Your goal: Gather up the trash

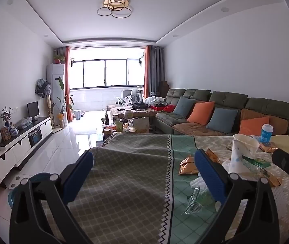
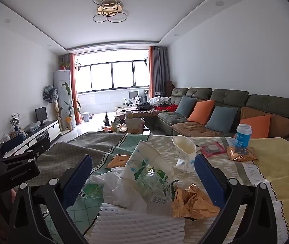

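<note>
Both grippers hung over the table [image 2: 266, 154] with jaws spread wide and nothing between the pads. The left gripper [image 1: 144, 174] had only bare cloth ahead, the trash off to its right. The right gripper [image 2: 143, 174] sat over the heap: a cup [image 2: 146, 160], green wrapper [image 2: 154, 185], gold foil [image 2: 193, 203] and white foam [image 2: 140, 221] just below it.

Cloth-covered table [image 2: 266, 162] under strewn trash [image 2: 154, 183]
</note>
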A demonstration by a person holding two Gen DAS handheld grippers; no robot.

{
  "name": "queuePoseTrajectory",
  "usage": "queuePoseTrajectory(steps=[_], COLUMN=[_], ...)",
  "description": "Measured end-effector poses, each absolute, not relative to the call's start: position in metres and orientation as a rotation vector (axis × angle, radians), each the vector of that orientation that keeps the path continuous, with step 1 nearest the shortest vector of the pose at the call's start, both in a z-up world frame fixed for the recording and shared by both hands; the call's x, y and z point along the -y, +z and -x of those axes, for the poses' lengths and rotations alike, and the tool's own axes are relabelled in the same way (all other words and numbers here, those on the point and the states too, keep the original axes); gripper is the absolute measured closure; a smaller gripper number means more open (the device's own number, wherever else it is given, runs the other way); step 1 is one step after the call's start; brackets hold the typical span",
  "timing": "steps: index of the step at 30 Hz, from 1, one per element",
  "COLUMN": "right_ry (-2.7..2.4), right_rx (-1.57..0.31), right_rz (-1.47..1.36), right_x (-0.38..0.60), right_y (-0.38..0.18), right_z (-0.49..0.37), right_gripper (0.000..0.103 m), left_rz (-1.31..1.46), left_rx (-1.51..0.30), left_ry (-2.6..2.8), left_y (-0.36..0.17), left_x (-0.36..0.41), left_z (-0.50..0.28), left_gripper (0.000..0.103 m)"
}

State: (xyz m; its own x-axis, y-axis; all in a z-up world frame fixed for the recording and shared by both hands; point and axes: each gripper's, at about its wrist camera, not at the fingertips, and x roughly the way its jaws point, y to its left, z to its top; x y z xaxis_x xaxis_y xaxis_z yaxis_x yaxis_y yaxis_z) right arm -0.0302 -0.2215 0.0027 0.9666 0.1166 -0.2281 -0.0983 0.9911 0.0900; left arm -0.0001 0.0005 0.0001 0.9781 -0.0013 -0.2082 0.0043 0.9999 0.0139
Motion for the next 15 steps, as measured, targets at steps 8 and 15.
queuePoseTrajectory(steps=[8, 15], right_ry=[0.108, 0.103], right_rx=[-0.229, -0.225], right_rz=[-0.07, -0.067], right_x=[0.222, 0.221], right_y=[0.004, 0.007], right_z=[0.031, 0.03], right_gripper=[0.003, 0.003], left_rz=[-0.023, -0.012], left_rx=[-0.201, -0.191], left_ry=[-0.009, -0.019], left_y=[0.004, 0.005], left_x=[0.004, 0.004], left_z=[0.004, 0.009], left_gripper=[0.003, 0.003])
